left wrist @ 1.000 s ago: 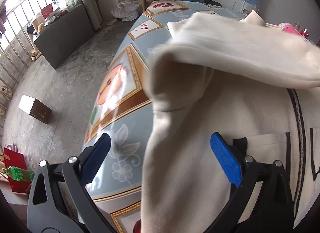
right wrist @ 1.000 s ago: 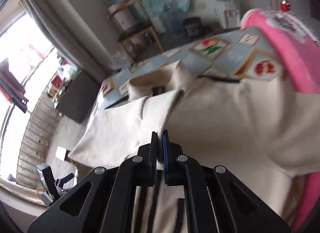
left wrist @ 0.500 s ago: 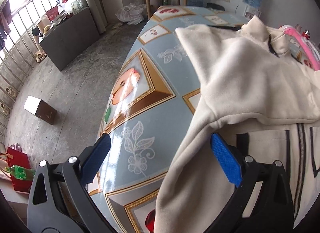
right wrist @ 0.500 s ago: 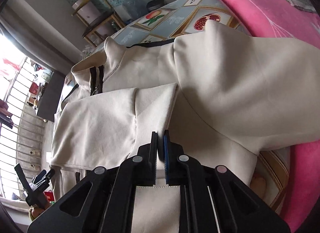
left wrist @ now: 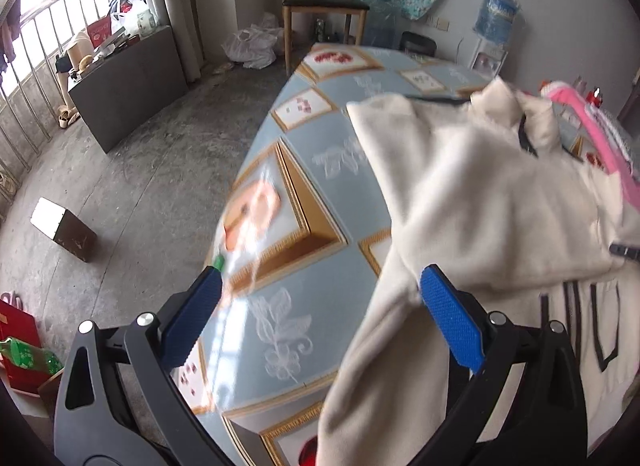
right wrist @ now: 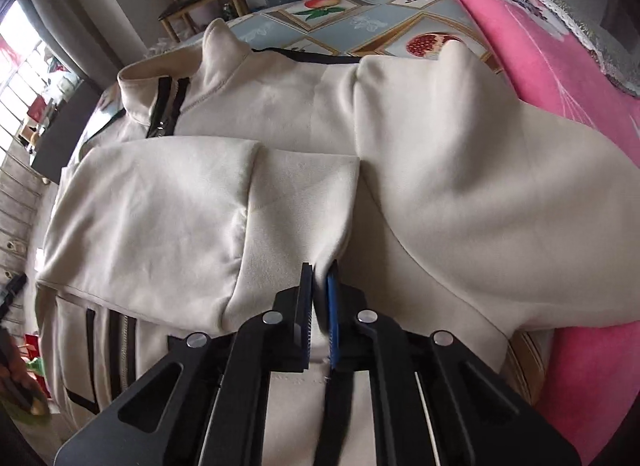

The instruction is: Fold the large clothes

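A cream zip jacket [right wrist: 304,113] lies spread on the table [left wrist: 320,193], collar toward the far edge and hem toward the near edge, its right side against a pink blanket [right wrist: 560,77] along the table's right edge. The left sleeve [right wrist: 168,209] is laid across the chest, its cuff [right wrist: 304,201] near the middle of the front. The other sleeve [right wrist: 480,193] bulges loosely beside the blanket, not yet folded in.

The right gripper [right wrist: 319,290] has its blue pads pressed together, pinching the near edge of the cuff just above the jacket front. The left gripper [left wrist: 320,318] stands spread wide near the table's left edge, with nothing between its pads; the jacket's left flank only runs under its right finger [left wrist: 452,322].

By the look of it, the step in hand is laying the first sleeve across the body. The next move calls for the right gripper to let go once the cuff lies flat, without dragging it, and then for the loose sleeve by the blanket to be picked up and brought across.

No brand or label shows on the jacket. The writing on the blue water bottle [left wrist: 496,17] by the far wall is too small to read.
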Demonstrator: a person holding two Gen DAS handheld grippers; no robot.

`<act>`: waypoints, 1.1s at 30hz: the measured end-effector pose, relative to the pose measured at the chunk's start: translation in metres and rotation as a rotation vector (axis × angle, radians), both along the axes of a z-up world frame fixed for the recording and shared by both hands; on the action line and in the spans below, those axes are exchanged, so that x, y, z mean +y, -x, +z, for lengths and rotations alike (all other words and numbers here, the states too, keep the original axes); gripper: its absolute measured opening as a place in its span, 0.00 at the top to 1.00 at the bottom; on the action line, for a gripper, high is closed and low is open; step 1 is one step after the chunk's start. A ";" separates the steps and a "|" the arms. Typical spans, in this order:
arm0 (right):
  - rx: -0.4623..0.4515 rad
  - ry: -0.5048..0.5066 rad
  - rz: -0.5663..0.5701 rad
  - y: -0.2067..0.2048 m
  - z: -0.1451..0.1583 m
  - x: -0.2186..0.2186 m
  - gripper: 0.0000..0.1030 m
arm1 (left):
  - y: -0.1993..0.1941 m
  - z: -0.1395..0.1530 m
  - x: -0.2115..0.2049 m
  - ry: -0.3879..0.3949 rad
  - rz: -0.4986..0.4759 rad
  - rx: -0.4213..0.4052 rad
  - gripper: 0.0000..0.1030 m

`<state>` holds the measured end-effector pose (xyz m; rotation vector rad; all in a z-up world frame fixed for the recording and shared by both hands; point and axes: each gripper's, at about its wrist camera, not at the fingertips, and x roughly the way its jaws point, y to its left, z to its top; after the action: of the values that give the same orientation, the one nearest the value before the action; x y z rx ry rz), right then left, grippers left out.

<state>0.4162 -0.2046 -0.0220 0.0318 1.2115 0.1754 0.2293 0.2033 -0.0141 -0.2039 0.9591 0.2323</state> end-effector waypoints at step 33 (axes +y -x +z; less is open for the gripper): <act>-0.124 0.042 0.001 0.011 -0.002 -0.001 0.94 | -0.178 -0.036 0.017 0.018 -0.093 0.142 0.91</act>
<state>0.4048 -0.2057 -0.0237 -0.0158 1.0913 0.1502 0.4078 0.2201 -0.0504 -0.1601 1.1087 0.1544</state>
